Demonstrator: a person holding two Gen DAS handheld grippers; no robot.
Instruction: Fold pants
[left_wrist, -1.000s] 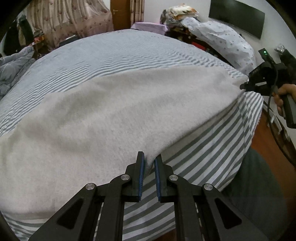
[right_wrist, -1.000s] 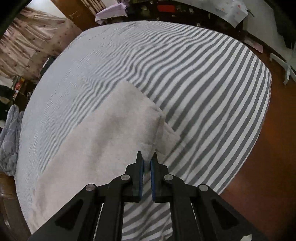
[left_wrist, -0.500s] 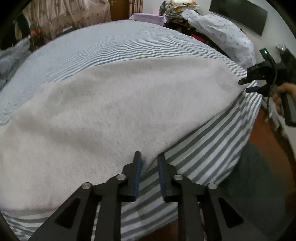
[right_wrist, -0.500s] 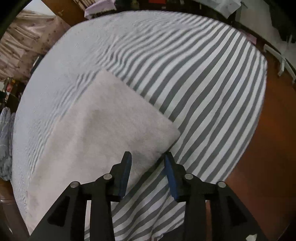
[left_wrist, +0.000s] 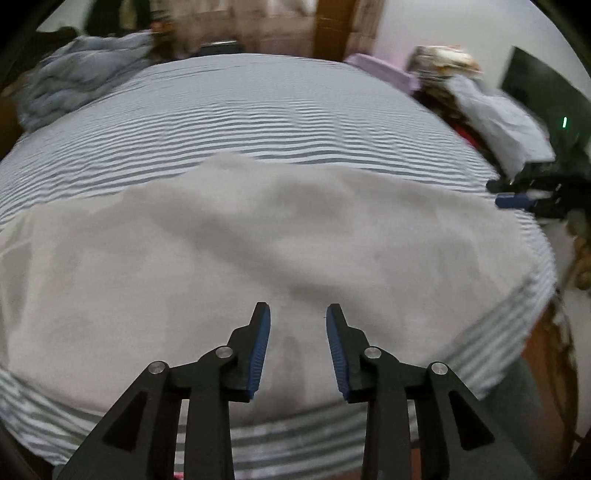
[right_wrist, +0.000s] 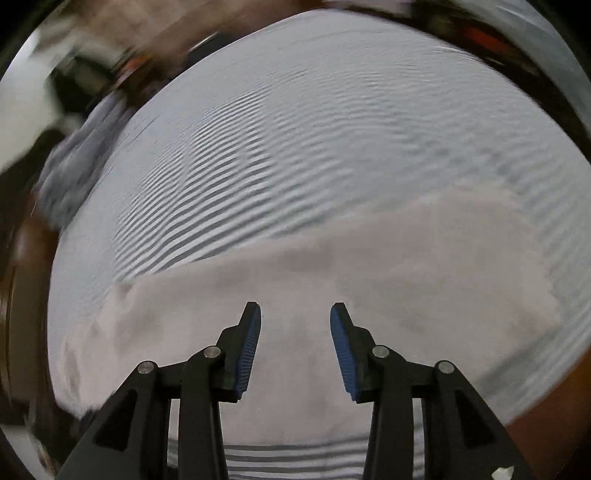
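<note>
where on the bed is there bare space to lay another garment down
The striped sheet is bare beyond the far edge of the pale pants, up to the blue-grey bedding heap at the far left corner. A narrow bare strip also runs along the near edge under the left gripper. The bedside at right is crowded: purple item, clothes pile, right gripper.

Both wrist views close above bed (left_wrist: 280, 110), sharing pants (left_wrist: 258, 236)

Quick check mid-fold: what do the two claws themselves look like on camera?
Both match: the left claw and right claw have matte black angular linkage arms with silver pivot pins and triangular cutouts. Each finger carries a ribbed blue pad. No cables or sleeves show near them.
</note>
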